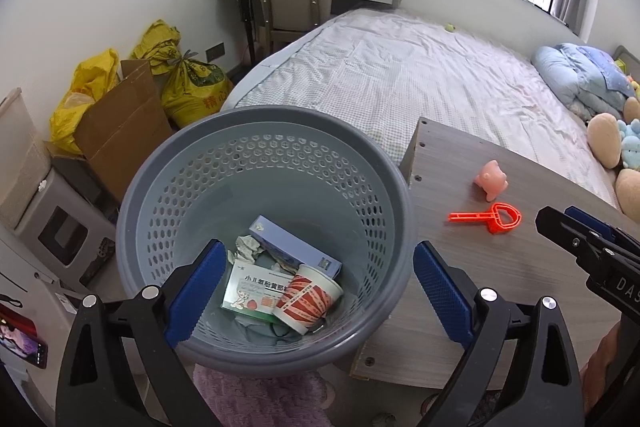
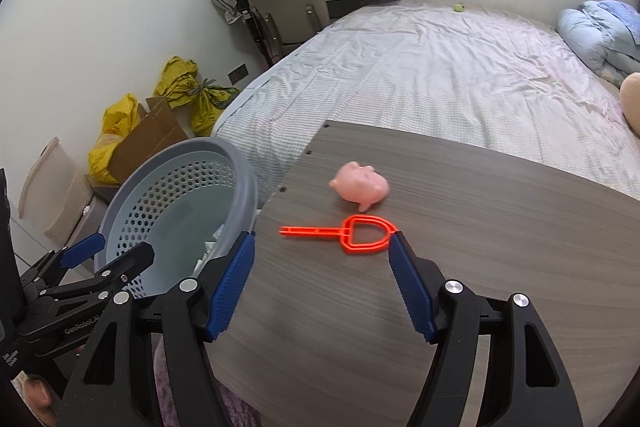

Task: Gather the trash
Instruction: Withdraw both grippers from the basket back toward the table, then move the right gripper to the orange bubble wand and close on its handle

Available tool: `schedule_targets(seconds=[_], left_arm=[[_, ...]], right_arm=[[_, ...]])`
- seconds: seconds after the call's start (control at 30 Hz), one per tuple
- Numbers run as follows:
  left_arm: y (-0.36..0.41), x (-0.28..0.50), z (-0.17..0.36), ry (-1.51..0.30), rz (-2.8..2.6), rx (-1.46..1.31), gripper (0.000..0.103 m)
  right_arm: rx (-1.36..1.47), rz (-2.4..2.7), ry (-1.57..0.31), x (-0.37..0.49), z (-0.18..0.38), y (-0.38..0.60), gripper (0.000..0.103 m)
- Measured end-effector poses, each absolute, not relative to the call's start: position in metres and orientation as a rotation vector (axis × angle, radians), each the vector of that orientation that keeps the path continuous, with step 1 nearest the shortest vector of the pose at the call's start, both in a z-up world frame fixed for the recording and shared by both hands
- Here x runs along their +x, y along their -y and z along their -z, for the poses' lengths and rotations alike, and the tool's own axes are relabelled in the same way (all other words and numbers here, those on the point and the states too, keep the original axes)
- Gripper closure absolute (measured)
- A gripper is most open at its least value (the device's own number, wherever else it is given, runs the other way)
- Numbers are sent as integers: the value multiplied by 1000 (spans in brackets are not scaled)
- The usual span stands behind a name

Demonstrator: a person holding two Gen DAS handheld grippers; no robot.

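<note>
Both claws, the left gripper (image 1: 316, 291) over the round grey perforated plastic bin (image 1: 264, 131) and the right gripper (image 2: 320, 281) above the grey wood-grain board (image 2: 480, 227), stand apart and empty. Boxes and a paper cup (image 1: 308, 297) already lie binned; an orange plastic scoop-shaped outline (image 2: 352, 235) and pink pig toy (image 2: 360, 187) remain, perhaps not trash.

Bin (image 1: 264, 163) stands just beside left edge of board (image 2: 440, 287). In bin: cup (image 1: 308, 299), two boxes, crumpled paper (image 1: 248, 247). On board near far left corner: pig toy (image 2: 360, 187); ring tool (image 2: 348, 233) just before it. Bed (image 2: 440, 75) behind board.
</note>
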State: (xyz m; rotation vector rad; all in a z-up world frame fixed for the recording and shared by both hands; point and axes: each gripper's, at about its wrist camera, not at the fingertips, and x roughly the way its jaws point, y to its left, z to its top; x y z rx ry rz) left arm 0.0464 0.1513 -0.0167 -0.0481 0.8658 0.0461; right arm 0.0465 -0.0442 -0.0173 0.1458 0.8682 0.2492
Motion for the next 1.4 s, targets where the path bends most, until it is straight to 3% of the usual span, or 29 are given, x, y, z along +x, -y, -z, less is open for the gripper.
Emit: schedule_targets(seconds=[0.83, 1.4], left_arm=[[-113, 65, 31, -903, 25, -7, 10], [-121, 72, 36, -904, 17, -21, 10]], right_arm=[[187, -105, -937, 50, 54, 102, 34], [92, -167, -987, 82, 70, 52, 34]])
